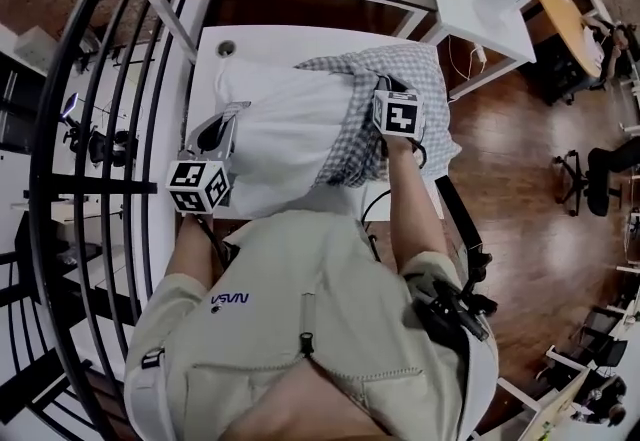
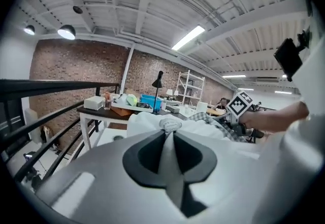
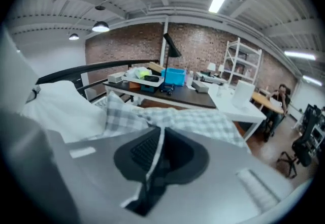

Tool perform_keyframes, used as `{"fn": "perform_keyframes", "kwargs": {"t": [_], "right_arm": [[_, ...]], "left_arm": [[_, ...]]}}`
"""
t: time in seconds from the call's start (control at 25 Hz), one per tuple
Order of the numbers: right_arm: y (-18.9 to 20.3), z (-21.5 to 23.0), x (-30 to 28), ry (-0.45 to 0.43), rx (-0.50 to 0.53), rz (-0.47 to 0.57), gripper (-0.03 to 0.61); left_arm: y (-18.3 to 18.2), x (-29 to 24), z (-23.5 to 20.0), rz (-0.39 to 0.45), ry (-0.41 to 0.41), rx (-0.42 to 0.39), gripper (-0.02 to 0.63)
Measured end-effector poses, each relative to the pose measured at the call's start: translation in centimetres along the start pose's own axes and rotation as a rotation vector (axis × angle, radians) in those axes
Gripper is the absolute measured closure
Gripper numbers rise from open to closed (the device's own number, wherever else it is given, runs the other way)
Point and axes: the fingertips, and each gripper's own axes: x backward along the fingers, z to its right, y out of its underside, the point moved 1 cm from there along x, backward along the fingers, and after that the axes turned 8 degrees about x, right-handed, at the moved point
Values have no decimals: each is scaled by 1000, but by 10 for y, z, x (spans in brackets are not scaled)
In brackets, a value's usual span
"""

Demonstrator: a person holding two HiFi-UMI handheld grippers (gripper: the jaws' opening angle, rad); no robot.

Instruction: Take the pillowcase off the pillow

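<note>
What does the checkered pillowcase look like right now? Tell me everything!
The pillowcase is soft grey-and-white checked cloth, wrinkled and bunched up. It is partly pulled off and covers only the right end of the white pillow, which lies on the white table. The right hand-held gripper is shut on a fold of its fabric.

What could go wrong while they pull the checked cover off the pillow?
The left gripper pinches only a small bunch of pillow; that could slip, and the pillow would follow the pillowcase. The right gripper holds just a thin fold of pillowcase, which might pull free. The pillowcase seems to overhang the table edge and may drop.
</note>
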Motion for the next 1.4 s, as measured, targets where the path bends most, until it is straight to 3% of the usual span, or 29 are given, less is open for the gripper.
{"fn": "perform_keyframes", "kwargs": {"t": [0.16,0.24,0.32,0.44,0.52,0.6,0.68,0.76,0.88,1.0,1.08,1.16,1.2,1.32,1.4], "right_arm": [[23,-17,-18,-44,-6,-21,560],[15,-24,-18,-79,20,27,543],[5,-32,-9,-123,28,88,471],[-3,-40,19,-170,-7,164,402],[5,-44,49,-177,-28,205,403],[25,-51,84,-171,-55,227,402],[50,-58,114,-156,-76,227,403],[76,-68,135,-141,-80,195,403],[113,-89,147,-169,-75,113,403],[142,-123,141,-259,-54,33,403],[155,-146,131,-302,-13,-4,403],[161,-162,115,-312,43,-34,403],[163,-168,106,-306,76,-49,403],[160,-168,96,-257,170,-68,455],[150,-159,102,-206,206,-41,526]], "left_arm": [[37,-29,-30,-102,-49,80,589],[46,-43,-37,-144,-70,37,568],[43,-45,-40,-160,-72,-25,510],[24,-37,-31,-131,-64,-138,422],[15,-20,-13,-101,-52,-214,419],[17,6,10,-88,-21,-238,420],[31,27,29,-108,14,-201,420],[57,39,44,-175,54,-146,416],[104,39,66,-314,108,-121,356],[143,35,91,-430,163,-177,277],[166,27,96,-489,162,-249,261],[182,16,88,-518,112,-326,282],[185,11,83,-523,84,-364,321],[175,4,79,-497,46,-427,516],[151,3,82,-437,47,-412,596]]}}
